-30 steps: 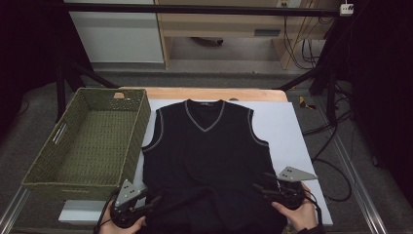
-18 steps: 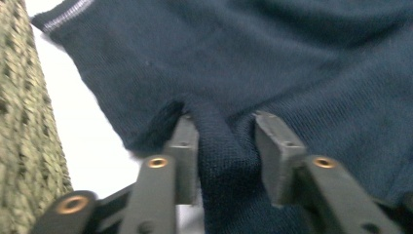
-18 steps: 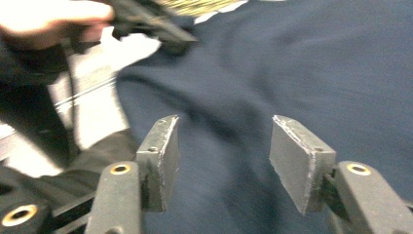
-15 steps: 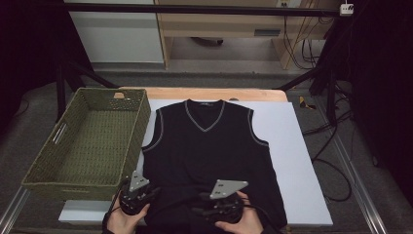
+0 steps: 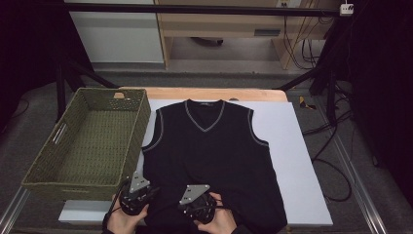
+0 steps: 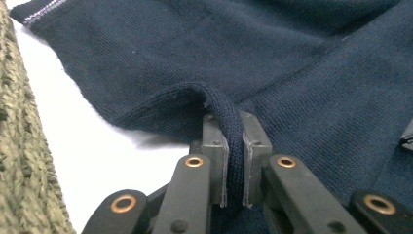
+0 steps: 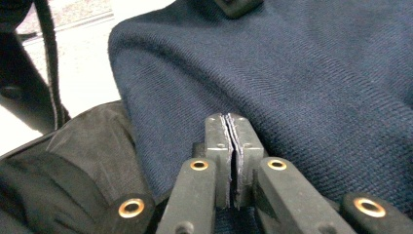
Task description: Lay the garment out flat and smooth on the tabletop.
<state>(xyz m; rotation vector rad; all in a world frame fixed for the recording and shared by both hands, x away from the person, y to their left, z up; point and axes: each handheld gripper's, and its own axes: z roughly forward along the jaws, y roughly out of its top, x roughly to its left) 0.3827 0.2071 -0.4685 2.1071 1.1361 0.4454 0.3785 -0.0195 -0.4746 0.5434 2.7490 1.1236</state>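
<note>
Here, wicker basket holds nothing; both grippers' jaws just closed, pinching vest hem.

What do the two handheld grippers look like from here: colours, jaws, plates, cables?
Both the left gripper and the right gripper are black, each topped by a grey three-cornered plate. Their black jaws carry brass-coloured rivets and flat grey pads. A thin black cable trails from each.

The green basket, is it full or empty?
Empty. In the high view the green basket shows its bare woven floor with nothing inside. The dark vest lies spread flat on the table beside it.
</note>
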